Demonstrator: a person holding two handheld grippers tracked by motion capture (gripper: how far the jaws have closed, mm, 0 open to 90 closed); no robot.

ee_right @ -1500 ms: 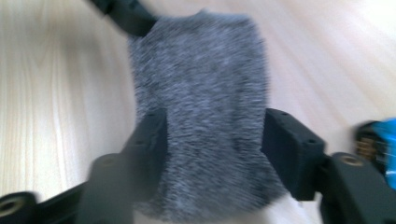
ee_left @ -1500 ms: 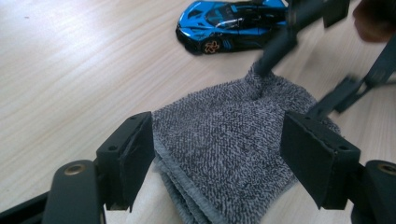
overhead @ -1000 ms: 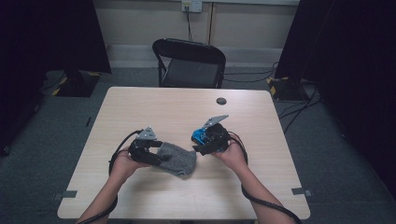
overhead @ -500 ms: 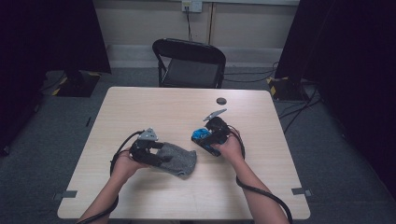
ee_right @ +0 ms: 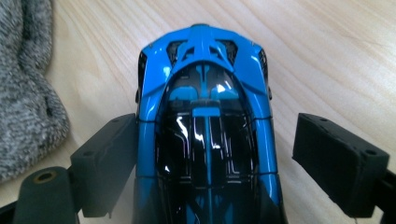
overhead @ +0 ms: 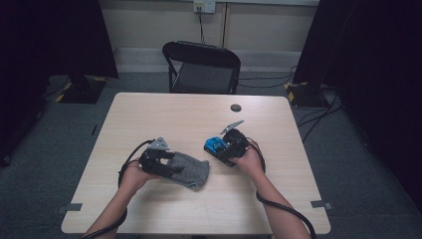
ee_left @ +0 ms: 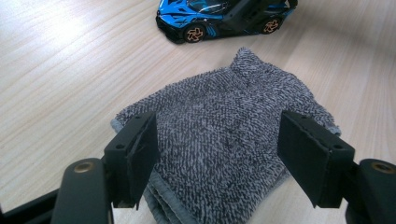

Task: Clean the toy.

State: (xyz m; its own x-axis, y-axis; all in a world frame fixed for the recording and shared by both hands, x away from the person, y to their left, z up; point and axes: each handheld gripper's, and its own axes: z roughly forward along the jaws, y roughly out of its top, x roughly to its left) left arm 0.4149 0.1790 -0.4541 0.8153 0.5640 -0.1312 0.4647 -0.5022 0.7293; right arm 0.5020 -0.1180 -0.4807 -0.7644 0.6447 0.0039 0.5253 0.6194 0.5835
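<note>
A blue and black toy car (ee_right: pixel 205 116) stands on its wheels on the wooden table (overhead: pixel 199 114), right of the table's middle. My right gripper (ee_right: pixel 215 135) straddles it from behind. The left pad is against the car's side and the right pad stands a little off it, so the jaws are open. A folded grey towel (ee_left: pixel 224 126) lies just left of the car (ee_left: pixel 210 18). My left gripper (ee_left: pixel 217 158) hovers low over the towel's near end with its jaws wide apart, open. In the high view the towel (overhead: pixel 191 169) lies between the two hands.
A small black round thing (overhead: pixel 236 107) sits near the table's far edge. A black folding chair (overhead: pixel 201 69) stands behind the table. Bare tabletop lies at the far left and along the near edge.
My right gripper has sunk a little towards the table with the car between its jaws. The left gripper and the towel have stayed where they were.
</note>
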